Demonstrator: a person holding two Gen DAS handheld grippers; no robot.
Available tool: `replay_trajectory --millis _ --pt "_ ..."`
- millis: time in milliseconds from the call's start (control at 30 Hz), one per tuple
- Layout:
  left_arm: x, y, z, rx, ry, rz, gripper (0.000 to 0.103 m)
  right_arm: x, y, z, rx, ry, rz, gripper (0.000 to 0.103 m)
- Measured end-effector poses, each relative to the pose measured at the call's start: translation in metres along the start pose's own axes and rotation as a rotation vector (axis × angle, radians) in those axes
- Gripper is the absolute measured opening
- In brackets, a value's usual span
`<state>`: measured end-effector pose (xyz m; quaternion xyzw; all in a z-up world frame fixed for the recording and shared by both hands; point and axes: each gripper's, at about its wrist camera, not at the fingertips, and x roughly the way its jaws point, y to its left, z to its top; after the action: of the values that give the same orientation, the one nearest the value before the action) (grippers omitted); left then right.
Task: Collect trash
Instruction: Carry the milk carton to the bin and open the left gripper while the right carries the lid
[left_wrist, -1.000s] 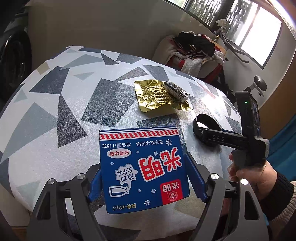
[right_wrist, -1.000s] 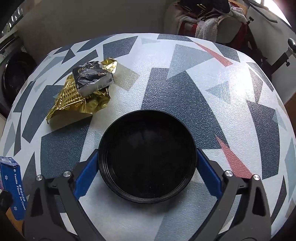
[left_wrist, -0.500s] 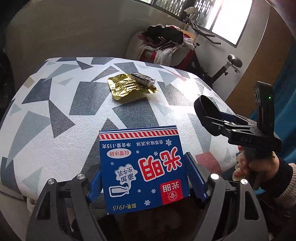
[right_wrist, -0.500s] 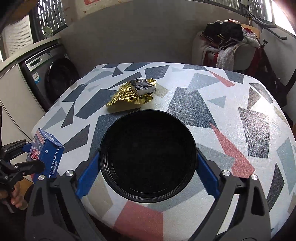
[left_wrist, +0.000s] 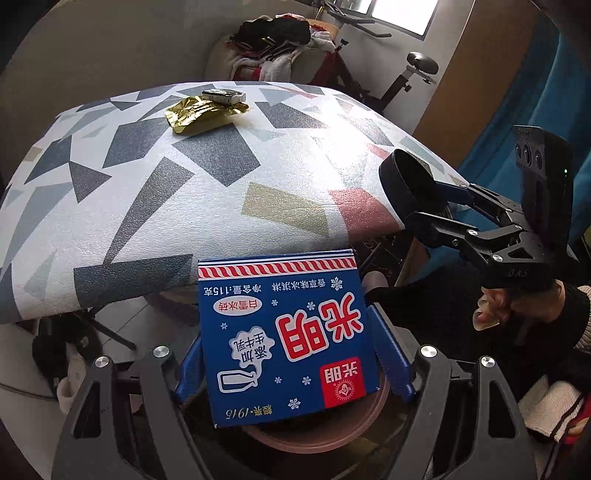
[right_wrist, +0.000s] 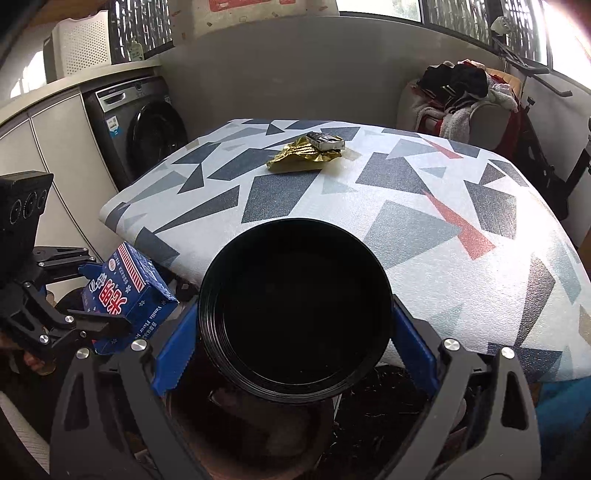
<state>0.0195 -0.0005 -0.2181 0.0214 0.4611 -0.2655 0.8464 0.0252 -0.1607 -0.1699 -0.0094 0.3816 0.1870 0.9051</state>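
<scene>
Both grippers are clamped: left gripper (left_wrist: 291, 354) on blue carton (left_wrist: 284, 336), right gripper (right_wrist: 295, 332) on black round lid (right_wrist: 295, 310), both off the table's (right_wrist: 424, 229) near edge.

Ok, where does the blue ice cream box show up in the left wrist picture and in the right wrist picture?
Left wrist view: the blue ice cream box fills the bottom centre, clamped in the left hand-held gripper.
Right wrist view: it sits at the left edge, below the middle, tilted.
Shared landmark: the gold wrapper on the far part of the patterned table.

Broad bare table (right_wrist: 424, 229), only gold wrapper (right_wrist: 299, 157) and small packet (right_wrist: 327, 141) far side.
</scene>
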Motion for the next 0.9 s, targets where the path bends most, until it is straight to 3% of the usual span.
replay_trajectory --millis 200,500,633,900 --pt "-0.001 -0.013 -0.016 0.070 -0.030 0.040 0.077 0.003 0.005 -0.022 -0.001 0.018 0.002 0.093" --pt "0.003 -0.002 -0.009 -0.004 -0.048 0.056 0.077 0.009 0.009 -0.023 -0.019 0.030 0.009 0.093" --pt "0.001 -0.003 -0.008 -0.004 -0.062 0.061 0.086 0.011 0.007 -0.023 -0.007 0.037 0.012 0.093" --pt "-0.008 0.006 -0.008 -0.053 -0.110 0.097 0.086 0.014 0.010 -0.025 -0.018 0.054 0.030 0.093"
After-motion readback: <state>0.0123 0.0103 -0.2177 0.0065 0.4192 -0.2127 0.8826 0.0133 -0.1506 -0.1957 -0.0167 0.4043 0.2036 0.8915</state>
